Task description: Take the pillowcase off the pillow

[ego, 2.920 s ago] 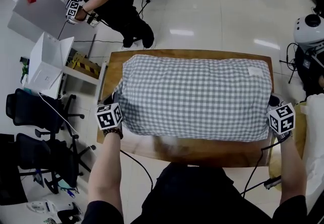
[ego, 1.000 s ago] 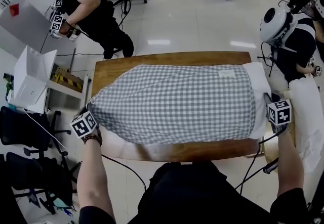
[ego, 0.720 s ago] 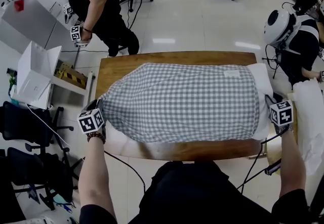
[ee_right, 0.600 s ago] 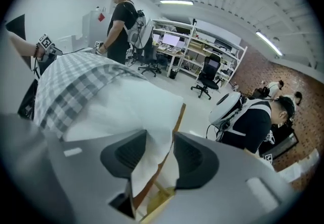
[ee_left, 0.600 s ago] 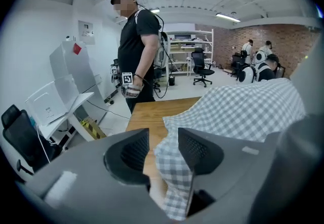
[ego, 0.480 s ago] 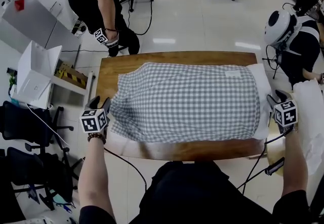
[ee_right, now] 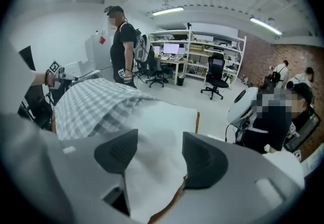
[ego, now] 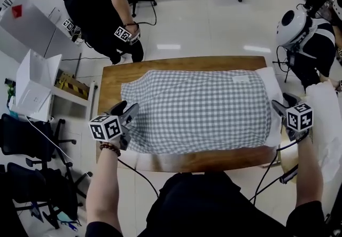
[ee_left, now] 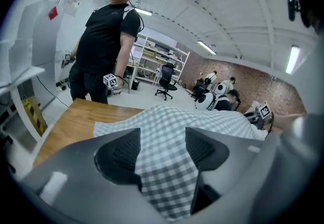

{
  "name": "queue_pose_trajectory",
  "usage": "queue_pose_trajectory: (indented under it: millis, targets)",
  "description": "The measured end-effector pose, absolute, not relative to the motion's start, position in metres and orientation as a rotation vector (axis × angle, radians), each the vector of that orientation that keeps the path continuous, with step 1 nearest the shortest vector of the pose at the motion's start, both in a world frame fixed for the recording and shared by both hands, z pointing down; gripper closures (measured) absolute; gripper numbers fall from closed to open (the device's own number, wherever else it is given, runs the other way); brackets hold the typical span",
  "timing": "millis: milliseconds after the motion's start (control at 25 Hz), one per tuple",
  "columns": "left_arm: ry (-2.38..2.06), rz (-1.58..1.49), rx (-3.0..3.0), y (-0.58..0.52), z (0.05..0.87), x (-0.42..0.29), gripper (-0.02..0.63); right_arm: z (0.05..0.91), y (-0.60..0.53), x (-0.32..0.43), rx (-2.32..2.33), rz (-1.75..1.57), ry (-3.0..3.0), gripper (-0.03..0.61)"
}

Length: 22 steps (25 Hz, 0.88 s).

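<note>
Gripper jaws just opening, apart: left gripper (ee_left: 162, 139) astride pillowcase (ego: 197, 107), right gripper (ee_right: 159, 149) astride pillow (ego: 273, 86). We risk left regrip pinching pillow too.

Left claw (ee_left: 162, 142) jaws just opened, checked pillowcase (ee_left: 172, 122) bunched between them, bare table (ee_left: 66, 122) free to its left, standing person (ee_left: 104, 51) beyond, right claw (ee_right: 159, 149) jaws just opened, white pillow (ee_right: 152, 122) filling the gap.

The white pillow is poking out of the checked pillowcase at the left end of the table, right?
No. The pillow pokes out of the pillowcase at the right end of the table, not the left. The head view shows it.
</note>
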State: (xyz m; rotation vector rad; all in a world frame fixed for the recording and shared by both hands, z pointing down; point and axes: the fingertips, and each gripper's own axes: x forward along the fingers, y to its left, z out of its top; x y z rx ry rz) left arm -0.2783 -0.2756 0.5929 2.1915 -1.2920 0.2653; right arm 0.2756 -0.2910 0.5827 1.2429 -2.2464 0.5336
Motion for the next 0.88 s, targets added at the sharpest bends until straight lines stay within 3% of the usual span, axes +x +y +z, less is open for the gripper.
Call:
queue_pose_trajectory:
  millis: [160,440,560,720,880]
  targets:
    - [-1.123,0.304,2.206,-0.264,0.611,-0.241,0.312,0.600,-0.288,0.279,1.235,0.507,-2.183,0.266]
    - [-1.013,0.464,2.269,-0.270,0.621,-0.219,0.306,0.599,-0.301,0.266,1.219,0.542,-2.198,0.264]
    - [-0.991,0.482,2.283,-0.272,0.619,-0.212,0.392,0.595,-0.304,0.269,1.222,0.576,-2.222,0.264]
    - [-0.996,0.510,2.302,-0.272,0.614,-0.211,0.585,0.595,-0.305,0.274,1.220,0.582,-2.234,0.265]
    - [-1.007,0.504,2.318,-0.273,0.605,-0.210,0.609,0.591,-0.305,0.276,1.223,0.572,-2.239,0.267]
